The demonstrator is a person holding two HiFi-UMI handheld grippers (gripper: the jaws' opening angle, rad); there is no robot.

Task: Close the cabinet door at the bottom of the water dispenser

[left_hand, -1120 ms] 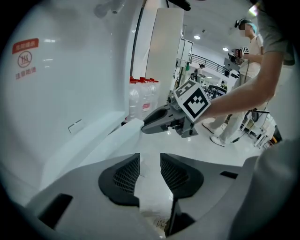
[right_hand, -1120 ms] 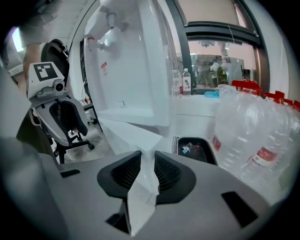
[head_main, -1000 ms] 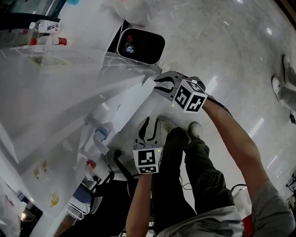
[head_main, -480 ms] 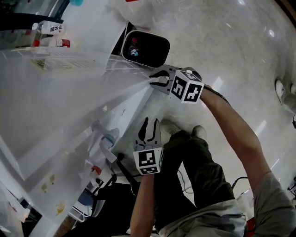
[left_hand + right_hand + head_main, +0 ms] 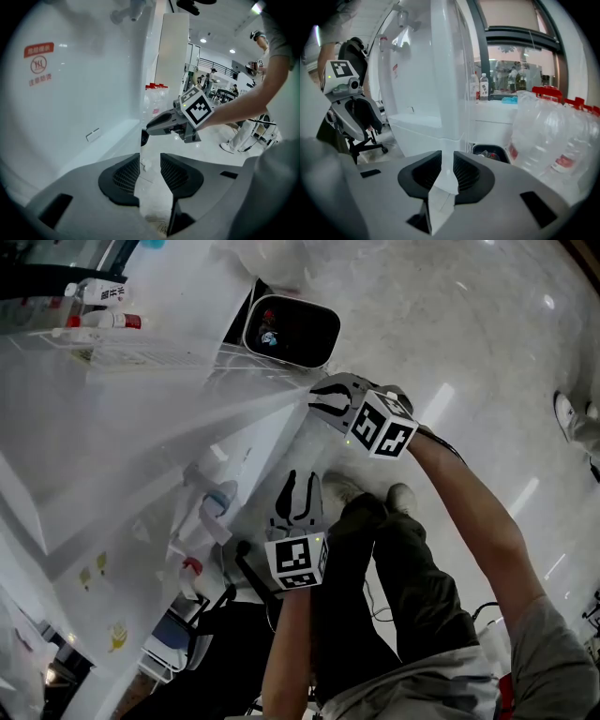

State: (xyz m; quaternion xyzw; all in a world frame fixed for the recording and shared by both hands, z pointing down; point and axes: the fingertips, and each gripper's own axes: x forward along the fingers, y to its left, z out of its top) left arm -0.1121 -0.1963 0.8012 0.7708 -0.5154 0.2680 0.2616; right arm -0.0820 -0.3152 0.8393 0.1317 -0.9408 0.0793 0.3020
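White plastic makes up the biggest thing in the room, the tall water dispenser (image 5: 141, 456), which rises from a pale, polished stone floor (image 5: 469, 334). At the dispenser's base its thin white cabinet door (image 5: 267, 407) stands swung out from the body, its free edge pointing away from the front. Just beside the dispenser, on the far side of that door, is a shrink-wrapped pack of clear water bottles with red caps (image 5: 553, 136). Between the pack and the dispenser's foot stands a white-rimmed waste bin with a dark opening (image 5: 291, 331). A black office chair (image 5: 248, 582) stands near the dispenser's tap side.

The person stands facing the dispenser's front with both arms stretched down. The right gripper (image 5: 319, 401) reaches the free edge of the door. In the right gripper view the panel (image 5: 447, 93) runs straight down into the jaws, which are pressed onto its edge with only the sheet between them. The left gripper (image 5: 298, 484) hangs lower down along the dispenser's front, close to the person's legs. Its jaws are a narrow slot apart, and the left gripper view shows only bare floor between them.
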